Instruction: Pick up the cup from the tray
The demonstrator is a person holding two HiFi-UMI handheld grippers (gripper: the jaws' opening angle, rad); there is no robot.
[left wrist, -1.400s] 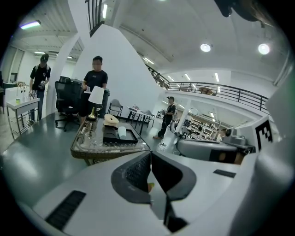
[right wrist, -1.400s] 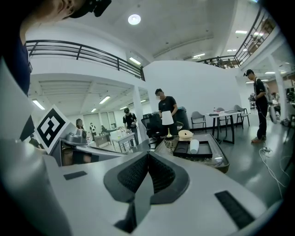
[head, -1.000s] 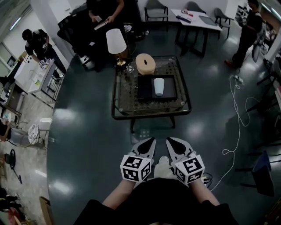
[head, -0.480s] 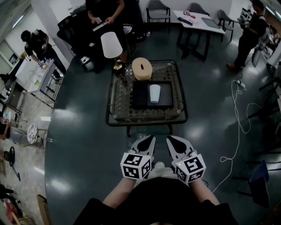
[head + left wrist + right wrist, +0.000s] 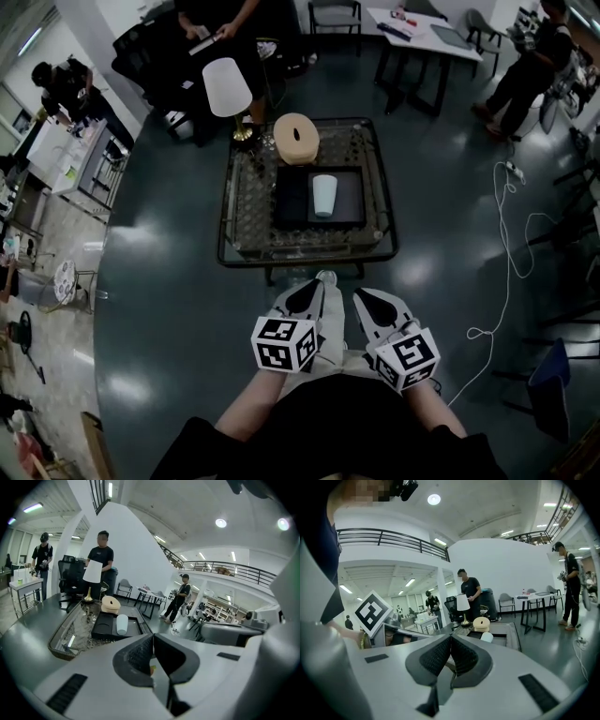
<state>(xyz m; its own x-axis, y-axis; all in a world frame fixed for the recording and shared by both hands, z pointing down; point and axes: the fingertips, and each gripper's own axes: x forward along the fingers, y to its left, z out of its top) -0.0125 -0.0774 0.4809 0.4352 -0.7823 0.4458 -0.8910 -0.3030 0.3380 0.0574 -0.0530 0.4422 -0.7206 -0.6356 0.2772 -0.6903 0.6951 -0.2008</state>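
Standing on the tray [image 5: 292, 202] on the table [image 5: 246, 214], the cup [image 5: 323, 196] is well apart from the left gripper [image 5: 314, 292] and the right gripper [image 5: 367, 301]. Both have their jaws closed together and hold nothing.

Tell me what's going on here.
A person holds a claw in each hand, low in front of the body. The left claw and the right claw are both shut and empty, well short of the table. The cup stands on the black tray, untouched. The pick-up has not begun.
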